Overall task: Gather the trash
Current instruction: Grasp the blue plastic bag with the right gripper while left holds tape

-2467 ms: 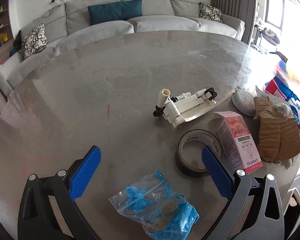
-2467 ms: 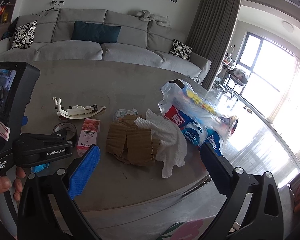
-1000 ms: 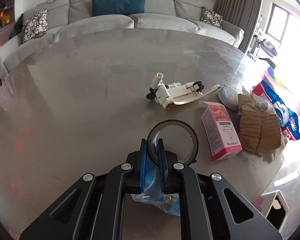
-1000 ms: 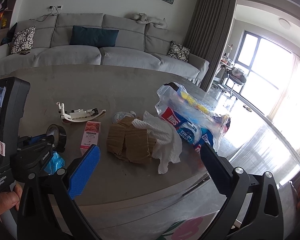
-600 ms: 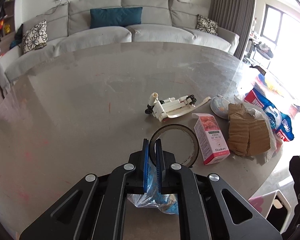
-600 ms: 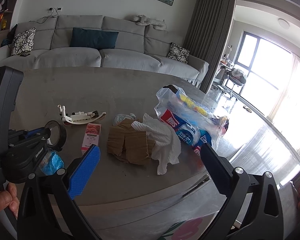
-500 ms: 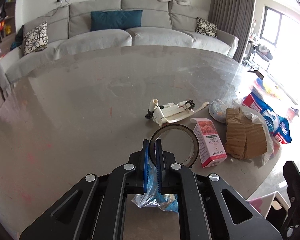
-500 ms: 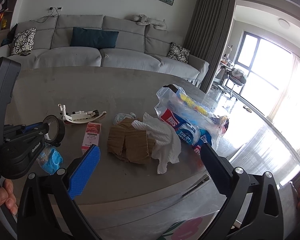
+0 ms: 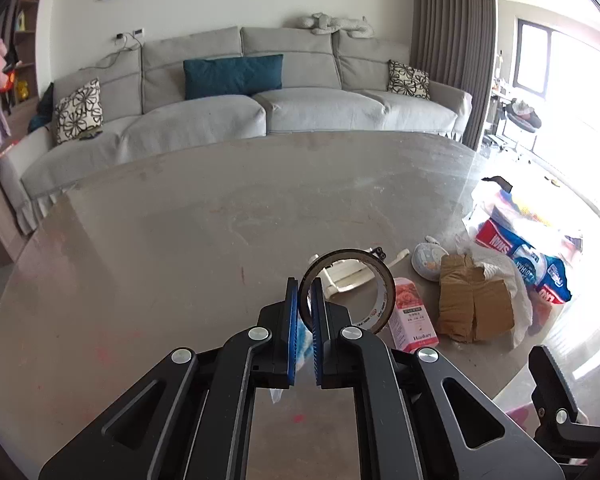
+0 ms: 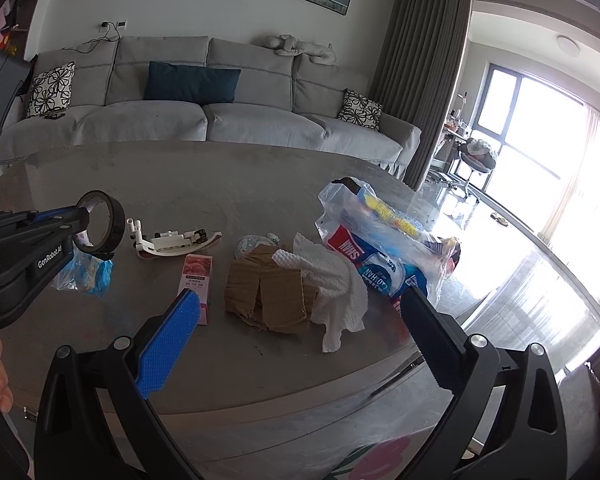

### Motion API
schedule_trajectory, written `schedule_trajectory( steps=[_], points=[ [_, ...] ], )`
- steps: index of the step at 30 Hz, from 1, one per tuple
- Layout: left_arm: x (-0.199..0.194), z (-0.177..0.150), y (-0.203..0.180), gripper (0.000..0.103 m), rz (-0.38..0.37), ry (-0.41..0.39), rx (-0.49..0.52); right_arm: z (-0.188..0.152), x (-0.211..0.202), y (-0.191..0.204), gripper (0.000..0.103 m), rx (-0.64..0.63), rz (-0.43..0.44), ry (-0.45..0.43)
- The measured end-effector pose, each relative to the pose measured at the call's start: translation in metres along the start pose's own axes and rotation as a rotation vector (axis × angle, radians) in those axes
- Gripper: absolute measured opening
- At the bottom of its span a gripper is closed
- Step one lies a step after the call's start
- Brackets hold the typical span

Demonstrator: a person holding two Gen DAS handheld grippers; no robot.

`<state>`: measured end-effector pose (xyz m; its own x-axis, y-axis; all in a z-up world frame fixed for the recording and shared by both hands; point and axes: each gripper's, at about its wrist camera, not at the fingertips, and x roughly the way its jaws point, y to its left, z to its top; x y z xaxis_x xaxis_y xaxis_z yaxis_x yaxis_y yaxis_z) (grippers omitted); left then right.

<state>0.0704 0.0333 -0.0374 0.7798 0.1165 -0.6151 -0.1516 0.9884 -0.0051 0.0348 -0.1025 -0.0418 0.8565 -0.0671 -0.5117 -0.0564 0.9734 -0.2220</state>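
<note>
On the grey table [image 10: 220,184] trash is lying. The left gripper [image 9: 305,304], tilting downward, is clamping the tape roll [image 10: 100,222] and bag [image 10: 86,274] above it; the right gripper [image 10: 300,312] is hovering, jaws apart.

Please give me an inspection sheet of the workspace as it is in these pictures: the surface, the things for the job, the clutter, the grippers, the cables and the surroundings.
Surface: grey round table, scuffed, with faint red marks.
Job's things: tape roll and blue plastic bag both off the table, in the left gripper; pink carton, torn cardboard, white paper towel and clear bag of packages on the table.
Clutter: white toy model; small round pouch.
Grippers: left jaws shut on tape roll and bag; right gripper open, empty, above the table's near edge.
Cables: one hangs from a wall socket behind the sofa.
Surroundings: grey sofa, curtain, bright window.
</note>
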Motion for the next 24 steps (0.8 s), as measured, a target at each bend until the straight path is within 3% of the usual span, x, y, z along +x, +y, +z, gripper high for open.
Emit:
schedule_trajectory(
  steps=[5, 24],
  points=[
    [-0.011, 0.008, 0.002, 0.008, 0.009, -0.032, 0.007, 0.001, -0.002, -0.001, 0.1, 0.009, 0.006, -0.004],
    [-0.019, 0.004, 0.024, 0.008, 0.047, -0.031, 0.025, 0.013, 0.02, 0.027, 0.1, 0.027, 0.099, -0.001]
  ],
)
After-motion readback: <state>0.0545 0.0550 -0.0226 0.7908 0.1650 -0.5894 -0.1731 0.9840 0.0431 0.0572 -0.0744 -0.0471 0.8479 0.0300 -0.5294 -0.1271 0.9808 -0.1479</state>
